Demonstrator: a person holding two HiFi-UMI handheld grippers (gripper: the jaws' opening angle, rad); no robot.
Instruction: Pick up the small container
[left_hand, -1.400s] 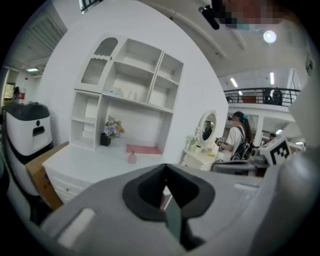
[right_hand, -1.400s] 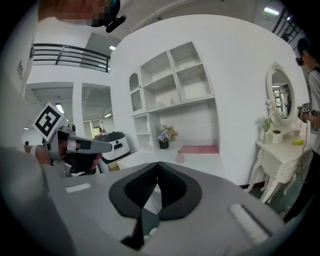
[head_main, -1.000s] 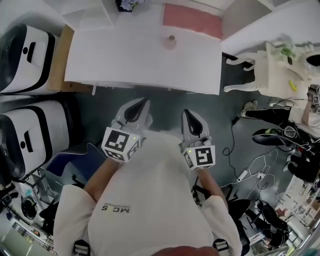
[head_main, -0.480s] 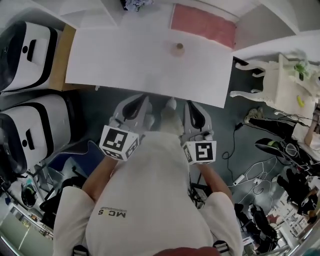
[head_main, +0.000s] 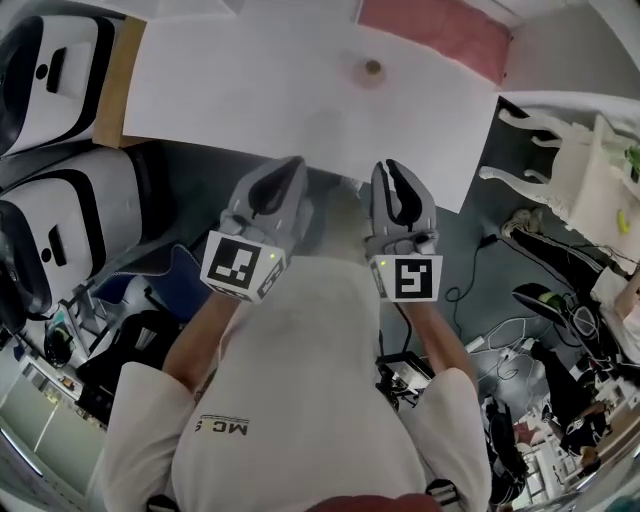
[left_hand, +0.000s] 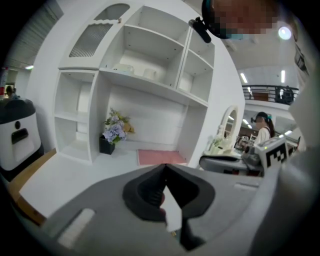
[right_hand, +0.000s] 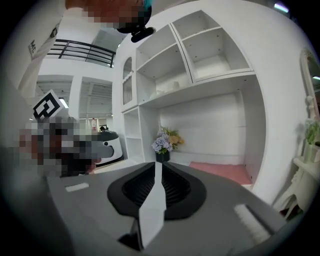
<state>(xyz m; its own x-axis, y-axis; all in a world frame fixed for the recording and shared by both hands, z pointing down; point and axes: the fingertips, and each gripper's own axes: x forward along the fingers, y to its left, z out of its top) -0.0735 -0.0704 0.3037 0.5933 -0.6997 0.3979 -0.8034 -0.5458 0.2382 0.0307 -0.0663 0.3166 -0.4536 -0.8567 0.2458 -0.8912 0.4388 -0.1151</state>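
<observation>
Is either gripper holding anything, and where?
Nothing is held: the left gripper is empty; on the right gripper the jaws have just been opening, nothing between them.

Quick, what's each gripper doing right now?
Left gripper: closed, nothing between its jaws.
Right gripper: jaws have just been opening, a narrow slit apart, nothing between them.

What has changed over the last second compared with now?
Both grippers moved forward: the left gripper and the right gripper now reach the near edge of the white table, where before they hung short of it. The right gripper's fingers have just been opening a crack, with nothing between them. Nothing was taken hold of. The small container stayed on the table, untouched, well ahead of both.
</observation>
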